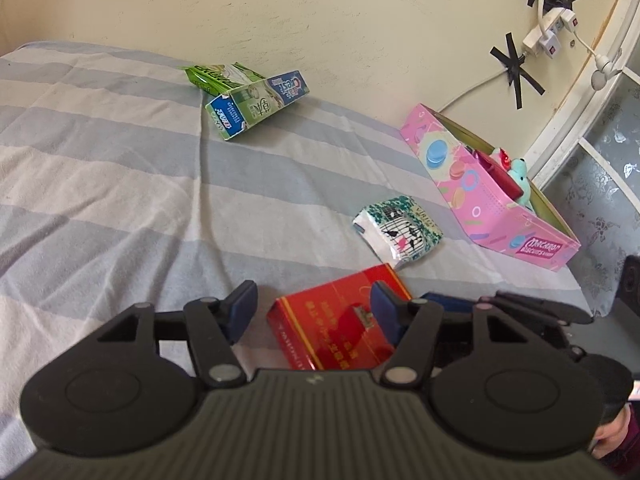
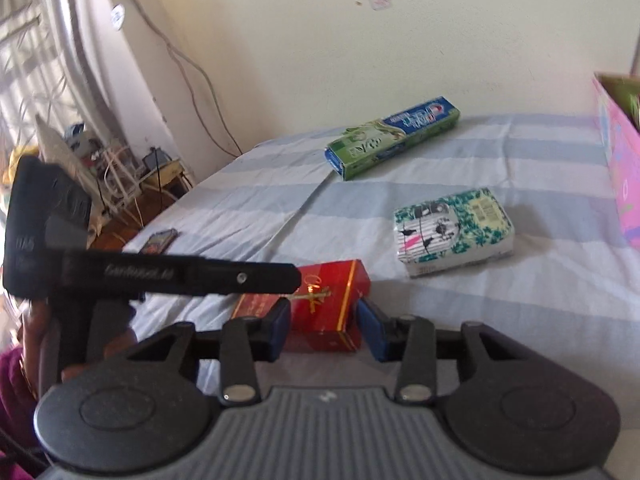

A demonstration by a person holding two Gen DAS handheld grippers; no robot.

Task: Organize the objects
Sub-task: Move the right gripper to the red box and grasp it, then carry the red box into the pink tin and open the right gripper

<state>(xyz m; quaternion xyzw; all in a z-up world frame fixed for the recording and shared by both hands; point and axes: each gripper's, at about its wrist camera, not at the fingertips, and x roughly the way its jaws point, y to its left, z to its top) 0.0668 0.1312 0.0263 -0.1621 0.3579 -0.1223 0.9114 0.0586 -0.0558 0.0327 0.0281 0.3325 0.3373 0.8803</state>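
Note:
A red box with gold print [image 1: 336, 332] sits low over the striped bed, between both grippers. In the left wrist view my left gripper [image 1: 314, 308] straddles it. Its right pad is at the box's corner, and bed shows between its left pad and the box. In the right wrist view my right gripper [image 2: 324, 328] has both blue pads against the red box [image 2: 324, 308]. A black finger [image 2: 200, 276] of the left gripper reaches in from the left to the box's top edge.
A patterned tissue pack [image 1: 398, 232] lies just beyond. Toothpaste boxes [image 1: 256, 104] lie near the wall. An open pink biscuit box [image 1: 480, 188] at the right holds a plush toy [image 1: 520, 176]. A phone [image 2: 160, 240] lies near the bed's left edge.

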